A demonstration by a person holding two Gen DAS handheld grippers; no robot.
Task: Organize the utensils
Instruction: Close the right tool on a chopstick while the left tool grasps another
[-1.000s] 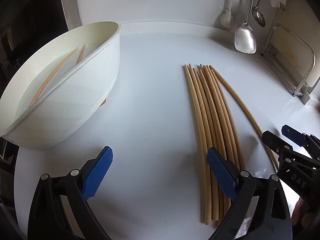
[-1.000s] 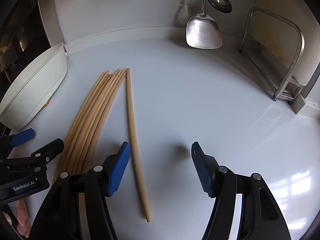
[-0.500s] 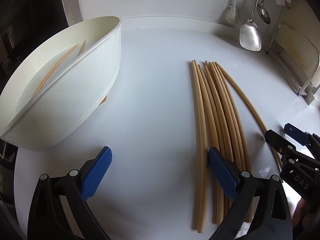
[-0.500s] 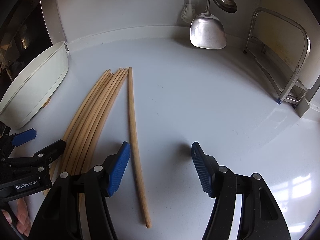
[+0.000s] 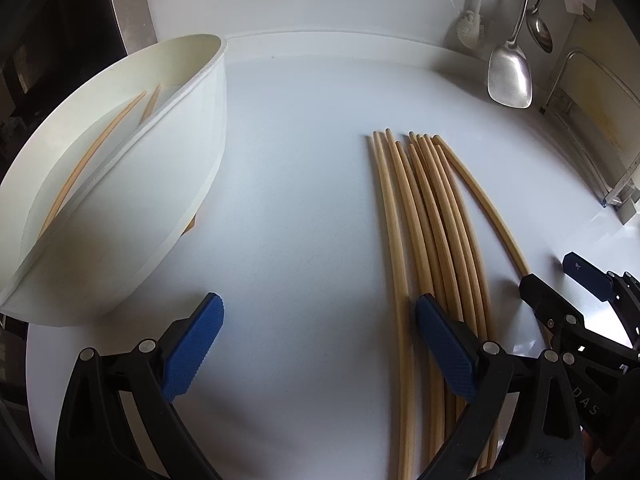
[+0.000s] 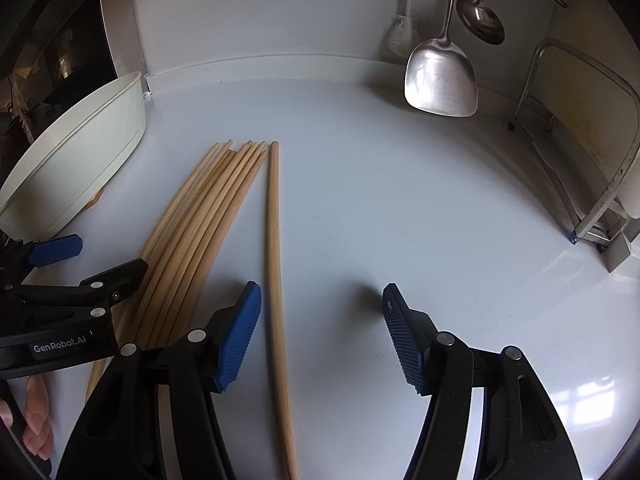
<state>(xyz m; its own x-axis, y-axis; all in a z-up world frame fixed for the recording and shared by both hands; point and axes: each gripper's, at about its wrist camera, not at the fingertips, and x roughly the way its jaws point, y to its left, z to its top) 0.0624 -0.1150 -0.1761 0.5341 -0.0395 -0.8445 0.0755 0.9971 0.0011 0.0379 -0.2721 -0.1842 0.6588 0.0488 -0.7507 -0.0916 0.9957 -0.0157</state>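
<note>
Several long wooden chopsticks (image 5: 432,216) lie in a loose bundle on the white counter; they also show in the right wrist view (image 6: 200,232). One single chopstick (image 6: 275,264) lies apart on the bundle's right, running between my right gripper's open jaws, close to the left pad. A white divided bin (image 5: 120,184) at the left holds two chopsticks (image 5: 92,160). My left gripper (image 5: 316,344) is open and empty; its right pad sits over the bundle's left side. My right gripper (image 6: 320,332) is open and empty.
A metal spatula (image 6: 440,76) and a ladle (image 6: 480,20) hang on the back wall beside a white brush (image 6: 404,32). A metal rack (image 6: 584,152) stands at the right. The bin also shows in the right wrist view (image 6: 76,156). The counter's back edge curves up into the wall.
Both grippers have moved a little toward the chopsticks. The single chopstick now lies further inside the right gripper's jaws. Nothing has been picked up.
</note>
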